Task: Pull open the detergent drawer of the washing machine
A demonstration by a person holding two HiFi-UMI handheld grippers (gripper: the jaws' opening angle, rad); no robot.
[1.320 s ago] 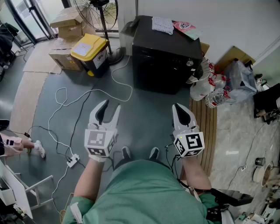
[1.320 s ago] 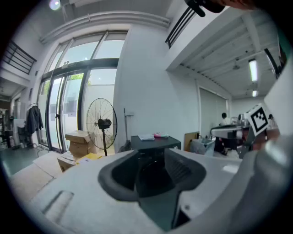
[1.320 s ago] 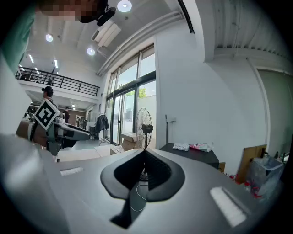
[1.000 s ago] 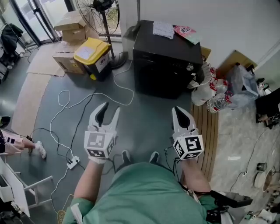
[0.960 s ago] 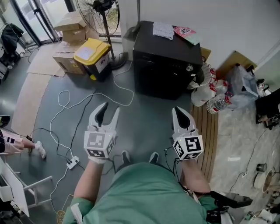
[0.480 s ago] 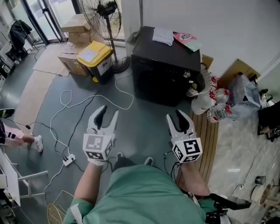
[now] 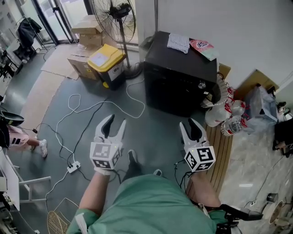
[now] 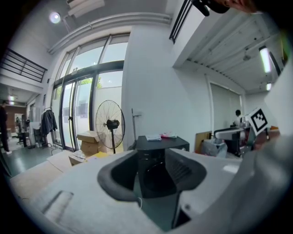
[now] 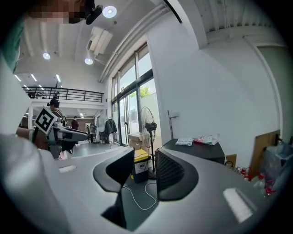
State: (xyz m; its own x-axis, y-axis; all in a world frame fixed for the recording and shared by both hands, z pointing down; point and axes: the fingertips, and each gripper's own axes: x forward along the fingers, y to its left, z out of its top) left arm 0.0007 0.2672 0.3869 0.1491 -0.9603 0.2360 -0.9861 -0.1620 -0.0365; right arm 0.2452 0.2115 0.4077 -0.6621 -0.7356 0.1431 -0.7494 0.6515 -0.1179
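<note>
Short of the black washing machine (image 7: 181, 80), well apart from it, both hands reach forward near level. The left gripper (image 7: 115, 121) gapes wide and the right gripper (image 7: 189, 124) stands half-parted; both have just been opening, with nothing between their jaws.

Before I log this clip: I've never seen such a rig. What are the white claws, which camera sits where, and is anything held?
There is no robot here. A person in a green top holds a white two-jaw gripper in each hand. The wide picture comes from a camera on the person's head, looking steeply down. In it the left gripper shows at the left and the right gripper at the right. The other two pictures come from a camera riding on each gripper, looking along its jaws. Both pairs of jaws have just been opening and stand apart with nothing between them. Ahead on the grey floor stands the black washing machine, not yet reached. Near it are a yellow-lidded black bin, a standing fan and a loose white cable.
</note>
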